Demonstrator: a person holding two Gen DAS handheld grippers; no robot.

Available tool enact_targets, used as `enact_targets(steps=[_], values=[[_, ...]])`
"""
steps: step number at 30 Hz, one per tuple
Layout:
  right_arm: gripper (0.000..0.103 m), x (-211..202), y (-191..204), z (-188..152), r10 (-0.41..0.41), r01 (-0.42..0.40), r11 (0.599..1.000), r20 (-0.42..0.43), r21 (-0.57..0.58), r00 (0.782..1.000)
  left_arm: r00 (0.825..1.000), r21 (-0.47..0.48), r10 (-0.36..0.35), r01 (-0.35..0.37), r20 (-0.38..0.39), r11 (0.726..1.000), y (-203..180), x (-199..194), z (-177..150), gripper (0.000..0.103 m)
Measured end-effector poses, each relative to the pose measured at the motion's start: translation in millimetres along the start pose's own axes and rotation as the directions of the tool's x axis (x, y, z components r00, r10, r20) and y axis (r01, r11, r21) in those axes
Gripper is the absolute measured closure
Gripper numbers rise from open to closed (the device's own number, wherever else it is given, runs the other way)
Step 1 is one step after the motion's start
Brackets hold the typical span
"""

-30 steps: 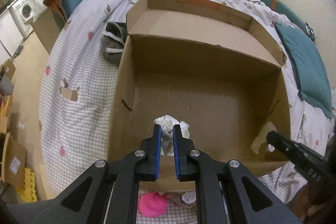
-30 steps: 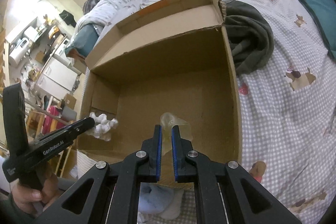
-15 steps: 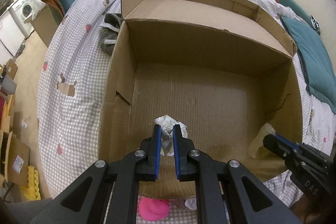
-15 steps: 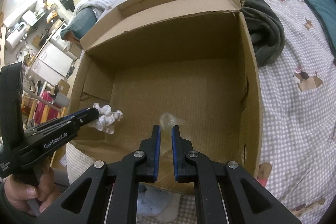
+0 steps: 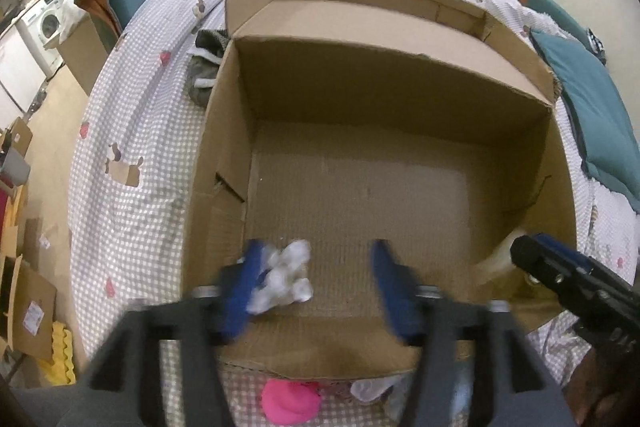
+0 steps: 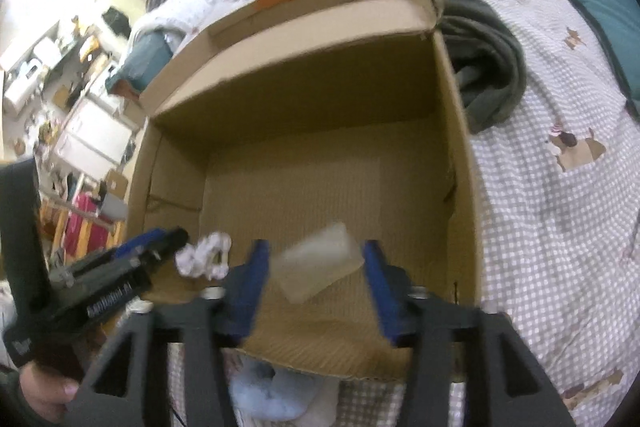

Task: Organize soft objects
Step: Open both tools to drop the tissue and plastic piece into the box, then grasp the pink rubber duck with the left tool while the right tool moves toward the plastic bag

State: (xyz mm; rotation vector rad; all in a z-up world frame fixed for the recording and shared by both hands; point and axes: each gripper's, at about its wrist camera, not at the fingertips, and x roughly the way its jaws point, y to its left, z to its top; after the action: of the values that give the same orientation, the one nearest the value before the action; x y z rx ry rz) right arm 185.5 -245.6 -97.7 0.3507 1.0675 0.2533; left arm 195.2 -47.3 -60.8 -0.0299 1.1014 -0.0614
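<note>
An open cardboard box [image 5: 400,95] stands on the bed; it also shows in the right wrist view [image 6: 304,99]. My left gripper [image 5: 316,287] is open over the box's near left corner, and a white fluffy soft object [image 5: 286,277] hangs loose by its left finger. My right gripper [image 6: 314,287] is open over the near right corner, with a pale translucent soft object [image 6: 320,273] loose between its fingers. The white object [image 6: 204,259] and the left gripper also show in the right wrist view.
A dark grey garment [image 6: 484,67] lies beside the box's right wall. A pink soft item [image 5: 290,403] and pale cloth pieces [image 6: 272,395] lie on the checked bedspread [image 5: 132,211] in front of the box. Teal pillows [image 5: 596,115] lie to the right.
Both grippers opened from shut. The white fluffy object and the translucent object are let go over the box. Both grippers moved further over the box.
</note>
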Motion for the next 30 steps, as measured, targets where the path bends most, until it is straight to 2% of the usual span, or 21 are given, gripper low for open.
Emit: enact_targets(steps=[1, 4, 6, 8, 13, 24, 27, 30], values=[[0.028, -3, -1, 0, -0.006, 0.006, 1.000, 0.018, 0.008, 1.000, 1.000, 0.000, 0.000, 0.000, 0.023, 1.000, -1, -3, 0, 0.037], [0.026, -10, -4, 2, 0.022, -0.023, 0.999, 0.058, 0.027, 0.998, 0.998, 0.028, 0.003, -0.005, 0.062, 1.000, -5, -8, 0, 0.036], [0.017, -12, -5, 3, 0.044, -0.047, 0.998, 0.066, 0.033, 0.997, 0.998, 0.049, 0.015, -0.019, 0.069, 0.999, -8, -8, 0, 0.036], [0.002, -13, -5, 3, 0.048, -0.050, 0.998, 0.073, 0.035, 0.996, 0.996, 0.056, 0.031, -0.036, 0.078, 0.998, -8, -8, 1, 0.036], [0.000, -8, -1, 3, 0.017, -0.018, 1.000, 0.046, 0.011, 0.999, 0.996, 0.017, 0.017, -0.019, 0.082, 1.000, -1, -8, 3, 0.036], [0.000, -28, 10, 2, -0.017, 0.024, 0.999, 0.169, -0.037, 0.986, 0.992, -0.013, 0.014, -0.012, 0.127, 1.000, 7, -23, -2, 0.036], [0.000, -30, 12, 0, -0.035, 0.046, 0.998, 0.180, -0.054, 0.983, 0.989, -0.031, -0.005, 0.010, 0.150, 0.999, 13, -30, -6, 0.036], [0.000, -30, 12, -3, -0.049, 0.061, 0.996, 0.176, -0.061, 0.983, 0.984, -0.035, 0.016, -0.010, 0.177, 0.999, 19, -39, -10, 0.036]])
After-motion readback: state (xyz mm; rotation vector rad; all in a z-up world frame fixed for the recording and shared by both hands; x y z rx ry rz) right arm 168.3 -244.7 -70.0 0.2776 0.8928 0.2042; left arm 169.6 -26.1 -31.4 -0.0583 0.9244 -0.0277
